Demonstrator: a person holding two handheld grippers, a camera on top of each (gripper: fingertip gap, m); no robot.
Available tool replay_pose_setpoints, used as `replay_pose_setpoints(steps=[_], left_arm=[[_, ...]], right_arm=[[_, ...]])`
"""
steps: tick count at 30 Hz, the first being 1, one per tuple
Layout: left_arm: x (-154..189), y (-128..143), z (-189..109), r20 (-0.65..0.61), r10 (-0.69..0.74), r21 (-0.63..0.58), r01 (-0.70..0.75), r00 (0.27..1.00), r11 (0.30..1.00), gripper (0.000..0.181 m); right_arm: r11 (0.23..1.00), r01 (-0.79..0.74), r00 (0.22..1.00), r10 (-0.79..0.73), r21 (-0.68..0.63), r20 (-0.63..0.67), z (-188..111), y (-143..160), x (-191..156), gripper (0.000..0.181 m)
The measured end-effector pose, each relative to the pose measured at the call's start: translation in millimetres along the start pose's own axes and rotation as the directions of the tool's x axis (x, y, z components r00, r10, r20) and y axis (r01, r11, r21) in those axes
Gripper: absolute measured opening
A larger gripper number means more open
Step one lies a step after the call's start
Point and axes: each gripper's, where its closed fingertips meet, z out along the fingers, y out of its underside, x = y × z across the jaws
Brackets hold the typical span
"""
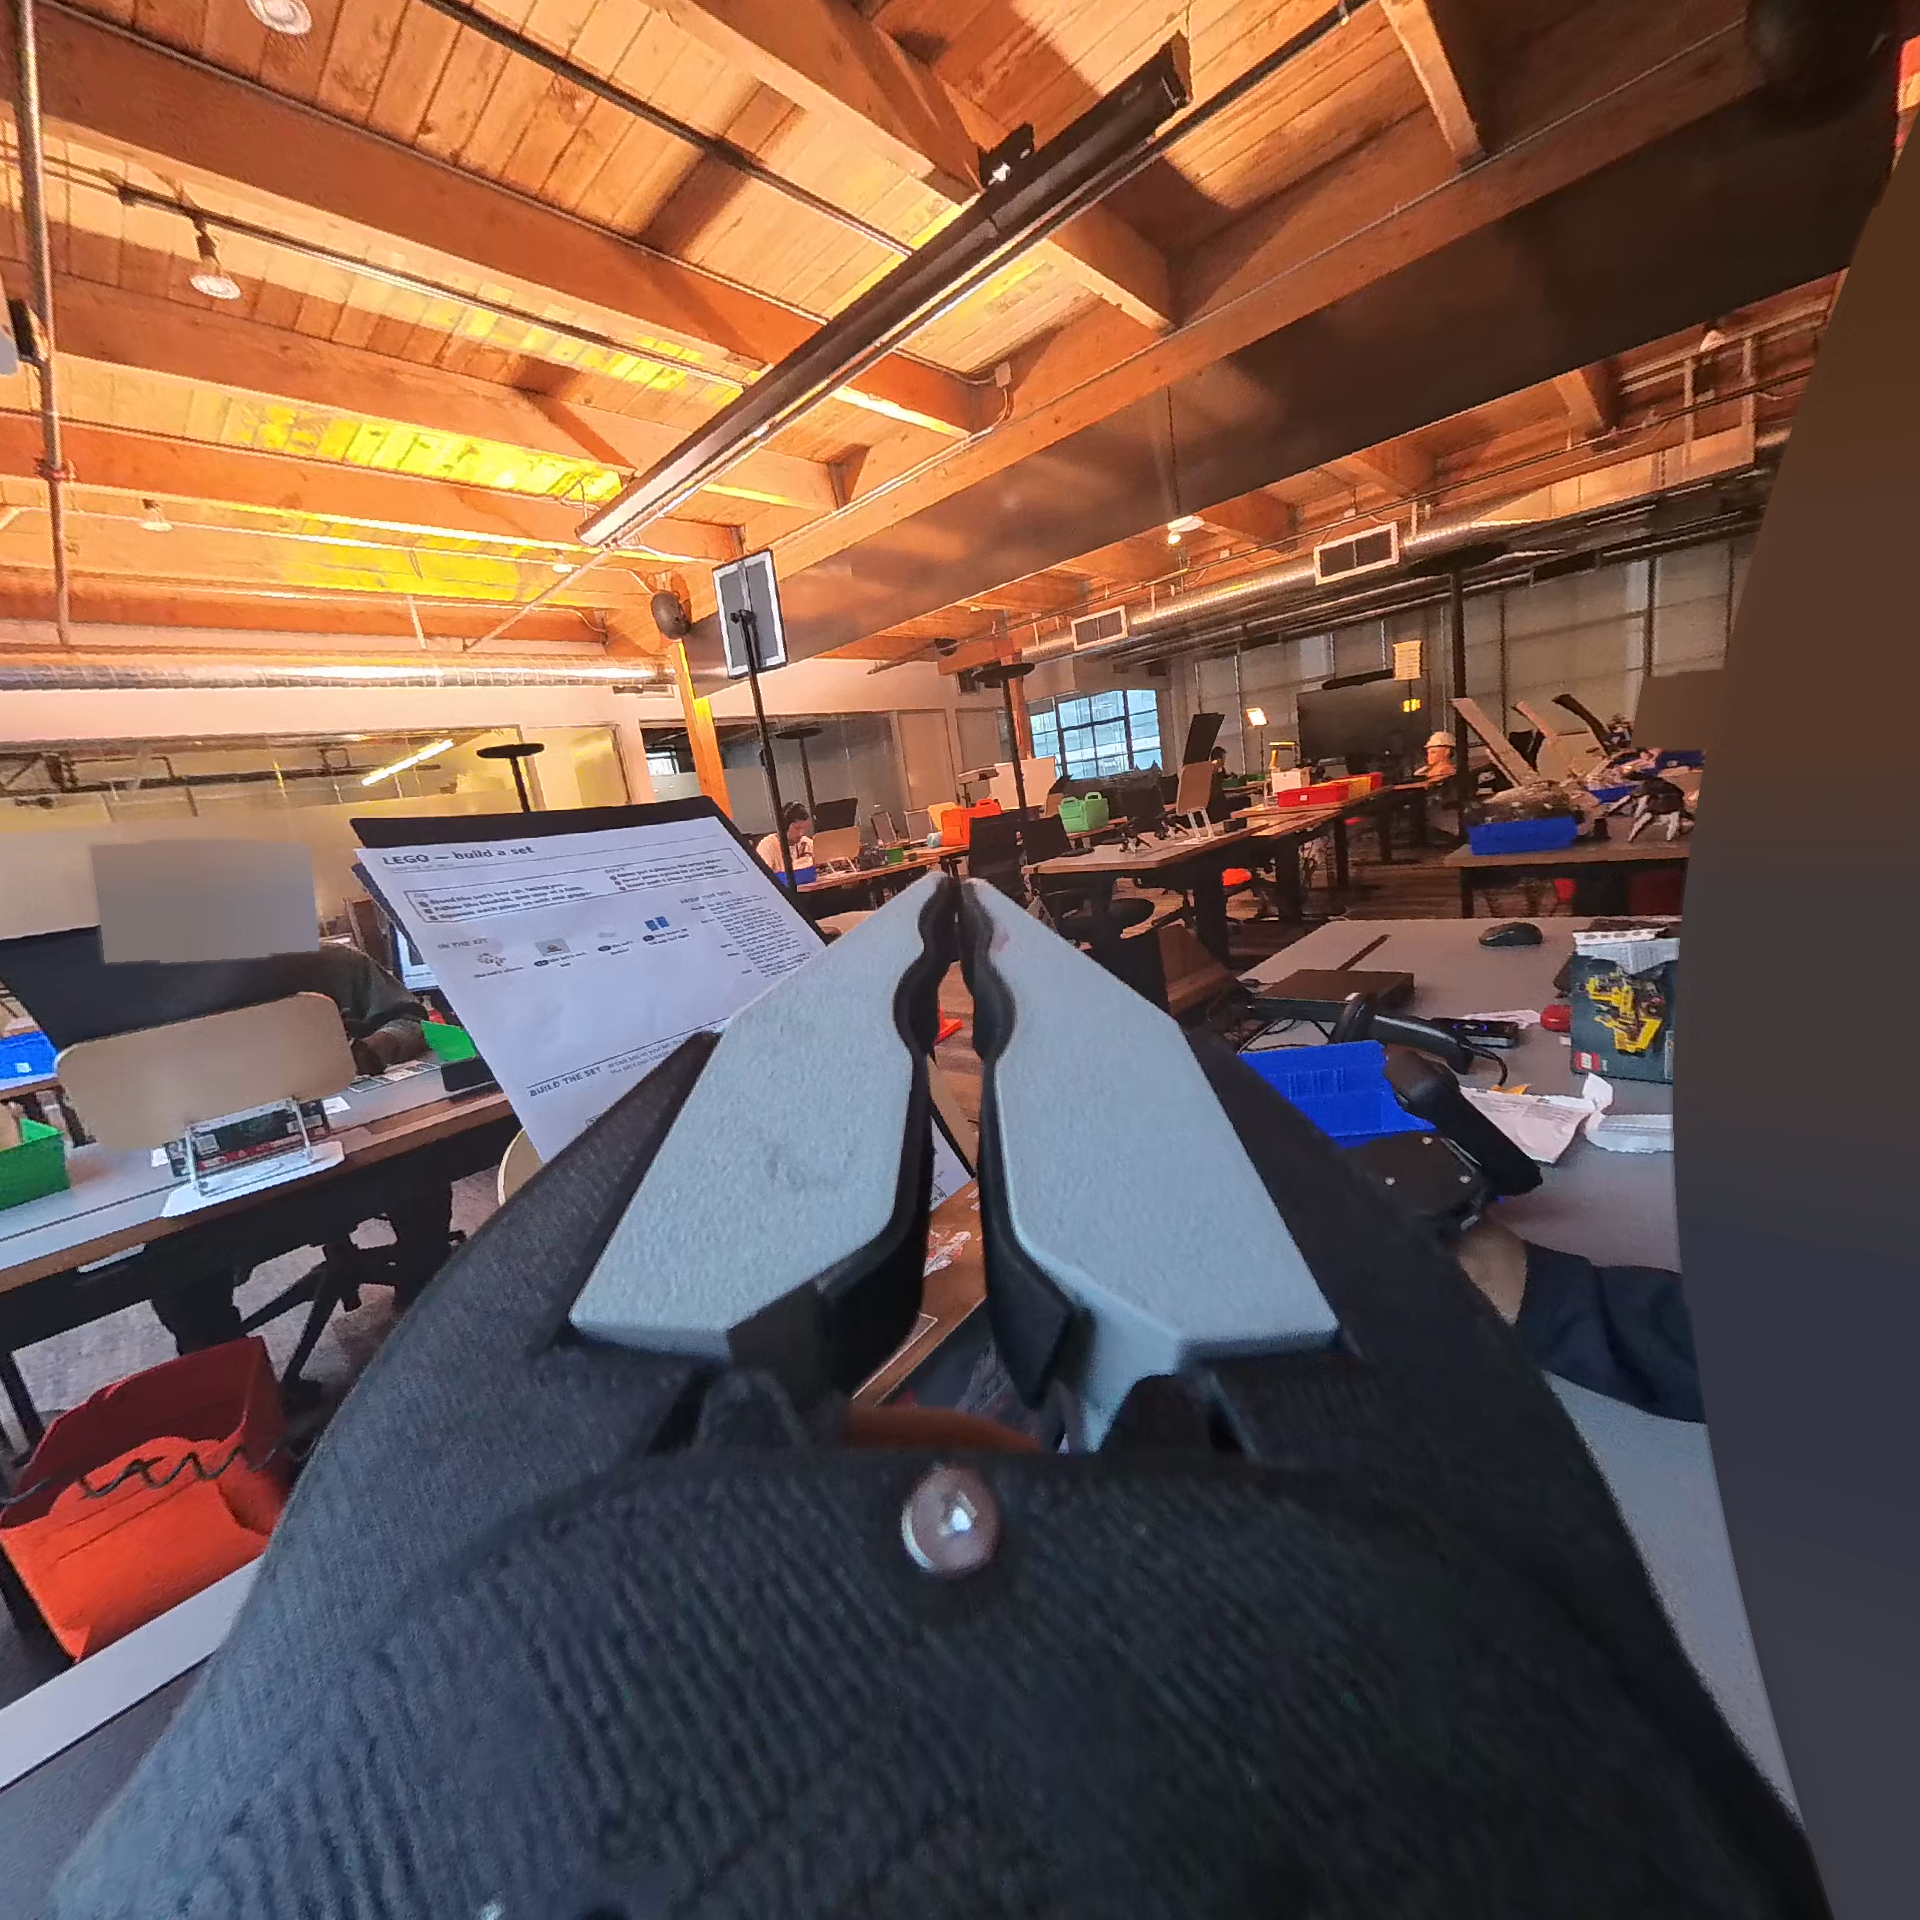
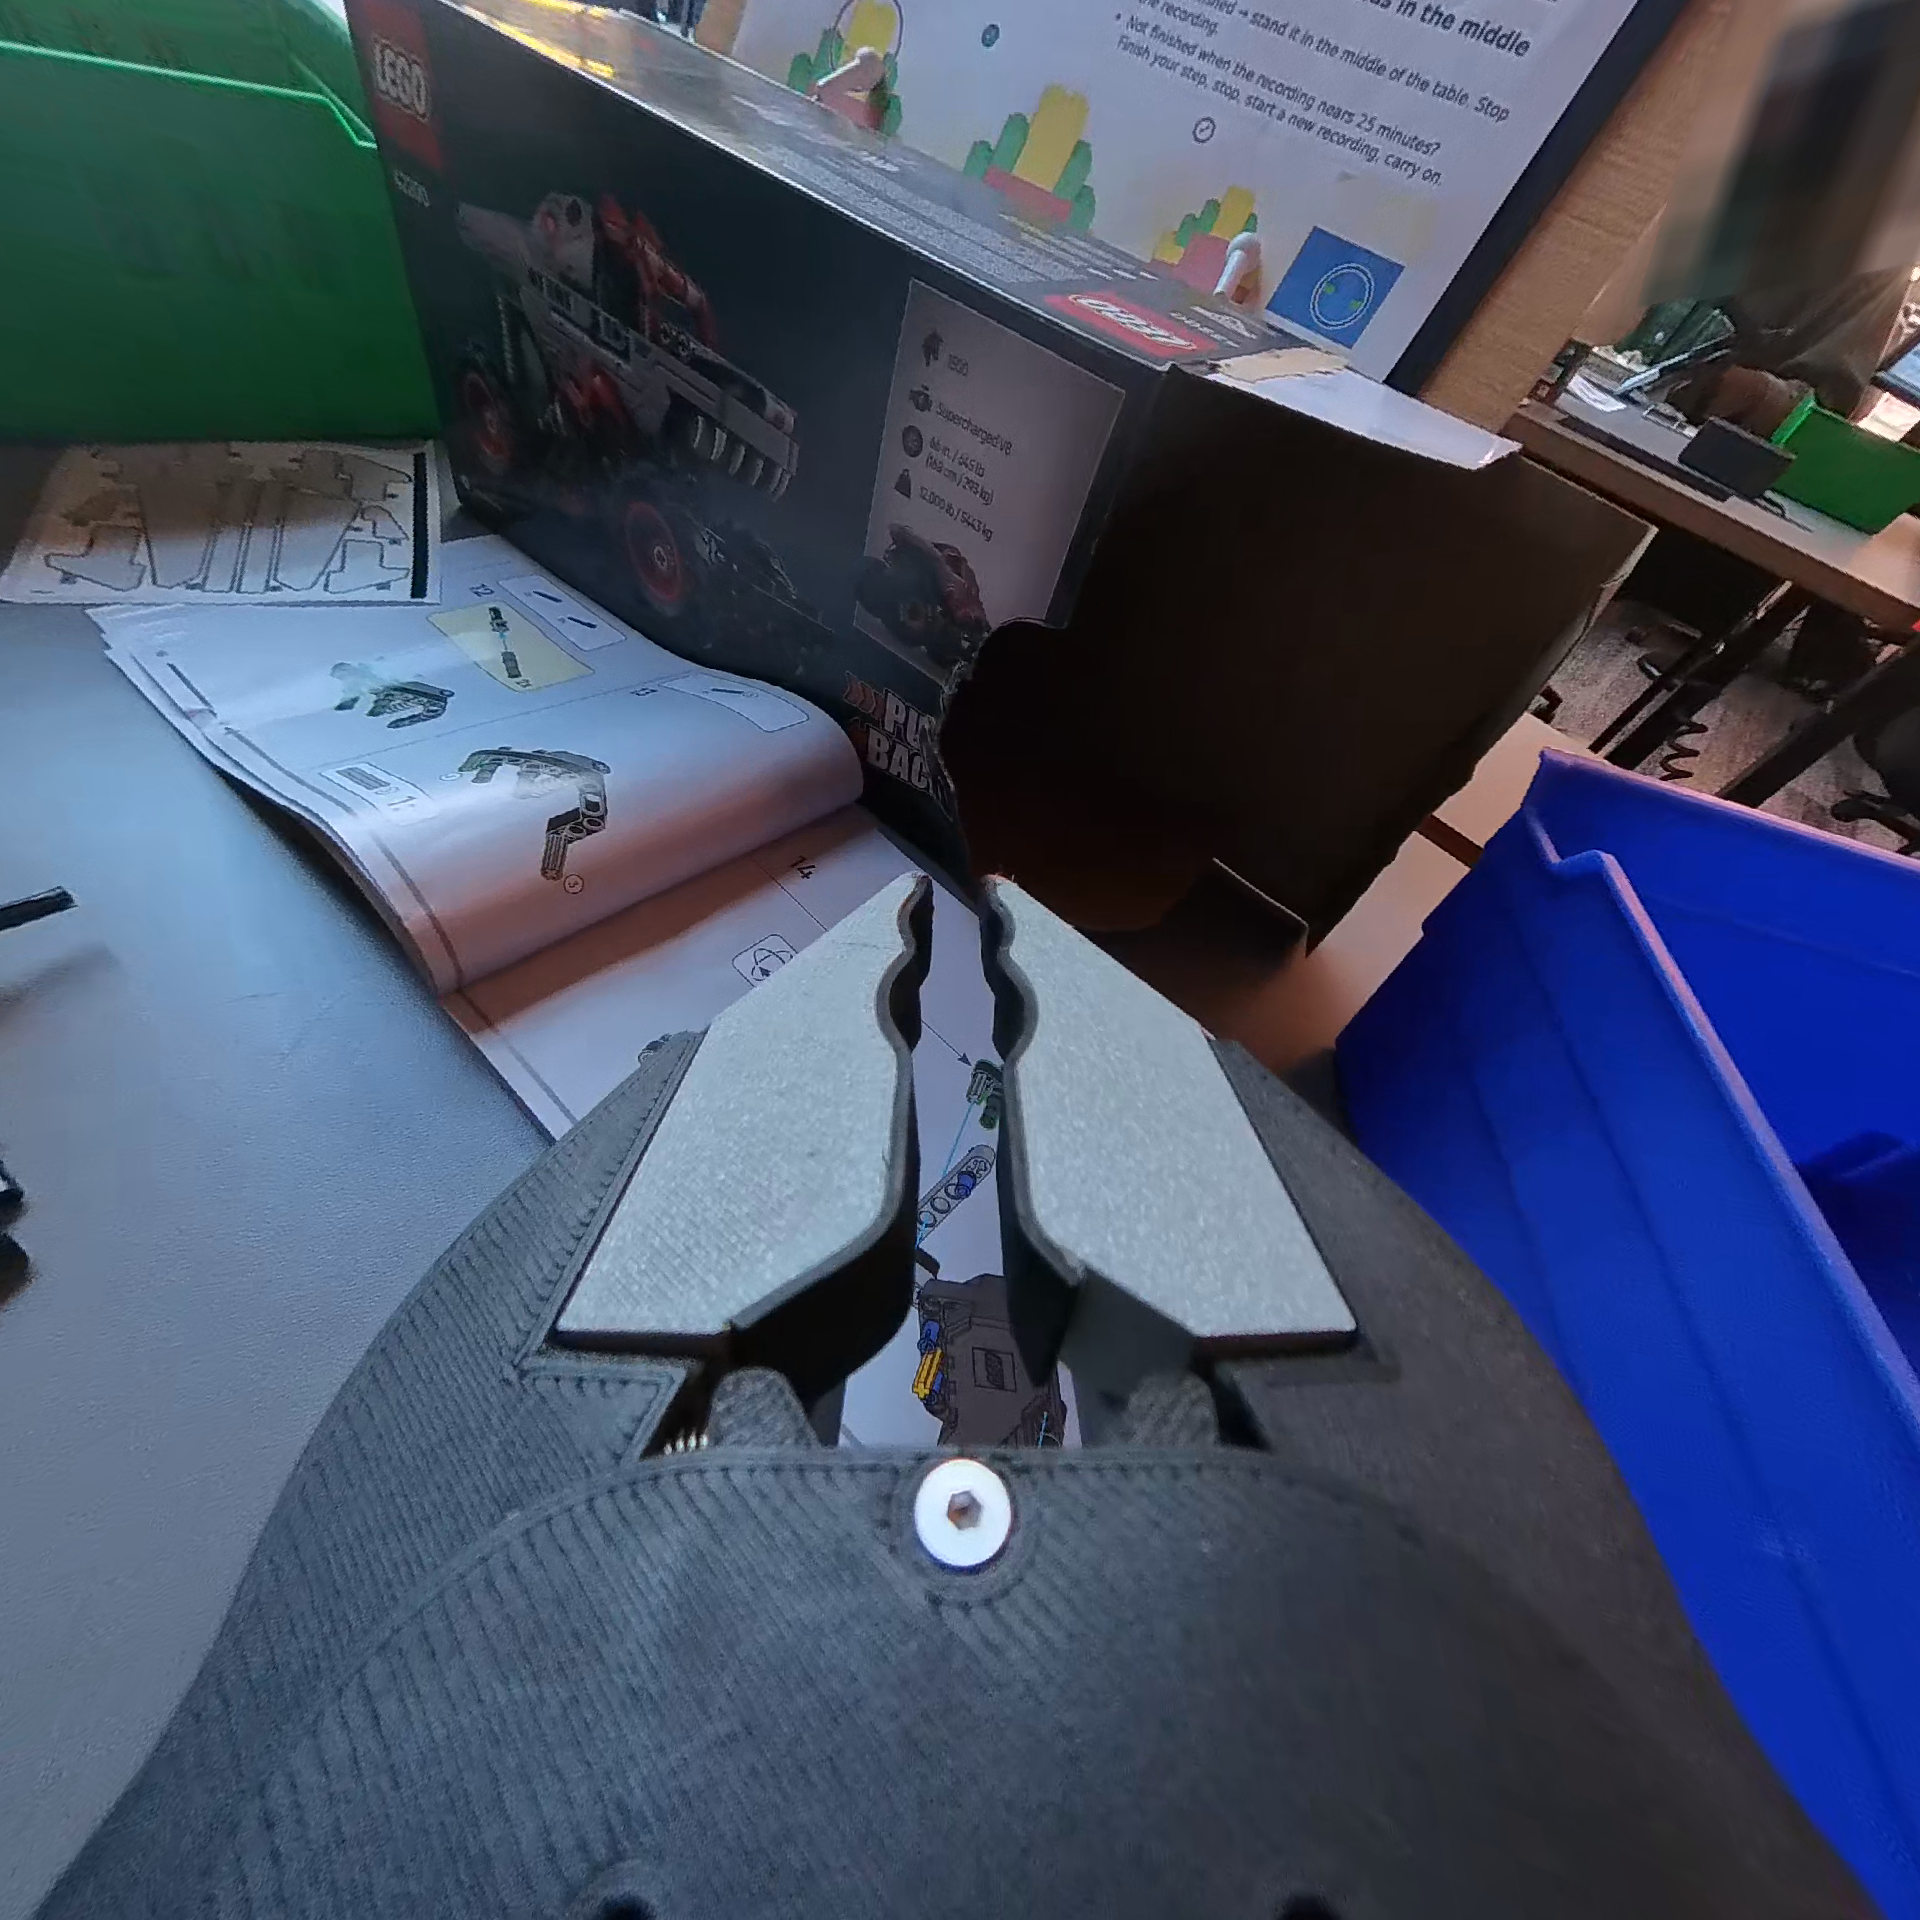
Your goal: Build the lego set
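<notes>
Nearest the right wrist camera, the right tool [image 2: 956,883] is seen with its grey fingers [image 2: 769,1164] drawn to a narrow gap, tips not quite touching and nothing held between them. Beneath it an open instruction booklet [image 2: 499,769] lies flat on the dark grey counter [image 2: 208,1195], its pages partly covered by the tool. Small dark parts [image 2: 31,904] are glimpsed at the left edge of the counter, too blurred to be identified. Just beyond the booklet the lego box [image 2: 790,416] stands on the counter, its near end flap torn open. A blue bin [image 2: 1714,1091] is set at the right, close beside the tool, and a green bin [image 2: 187,239] at the far left behind a sheet of punched card [image 2: 229,530]. Behind the box a printed instruction sheet [image 2: 1247,125] is propped upright on a dark board.

From the left wrist camera, the left tool [image 1: 958,888] is raised above the counter and aimed into the room, its tips pressed together with nothing between them. The propped sheet [image 1: 582,956] is visible past its fingers, and a second blue bin [image 1: 1330,1091] and a small boxed set [image 1: 1621,1018] rest on a pale counter [image 1: 1610,1195] to the right. Farther off, rows of desks [image 1: 1195,852] carrying coloured bins are shown beneath a wooden beamed ceiling [image 1: 520,364] with track lighting.
</notes>
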Motion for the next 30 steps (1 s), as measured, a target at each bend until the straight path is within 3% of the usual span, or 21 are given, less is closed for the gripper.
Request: replay_pose_setpoints(steps=[13,15,17,19,23,27,30], left_arm=[[0,6,3,-0.005,0.014,-0.024,-0.014,1.000,1.000,0.000],[-3,16,5,-0.011,0.055,-0.077,-0.056,0.998,0.995,0.000],[-10,44,6,-0.050,0.137,-0.215,-0.145,0.989,0.966,0.000],[-22,85,1,-0.108,0.183,-0.400,-0.211,0.977,0.892,0.008],[-51,163,-18,-0.150,0.235,-0.695,-0.272,0.960,0.666,0.019],[-68,222,-39,-0.205,0.253,-0.854,-0.300,0.945,0.426,0.021],[-83,255,-58,-0.209,0.197,-0.917,-0.262,0.958,0.302,0.022]], right_arm=[[1.000,0.004,1.000,-0.004,-0.002,0.002,0,0,0,0.005],[1.000,0.004,1.000,-0.004,-0.001,0.003,0,0,0,0.005],[1.000,0.003,1.000,-0.003,0.002,0.004,0,-1,0,0.005],[1.000,0.001,1.000,-0.001,0.001,0.005,0,0,0,0.005],[1.000,0.006,1.000,-0.006,-0.007,0.000,1,1,0,0.005],[1.000,0.004,1.000,-0.004,-0.011,-0.004,1,2,0,0.005],[1.000,0.004,1.000,-0.004,-0.014,-0.005,1,3,0,0.006]])
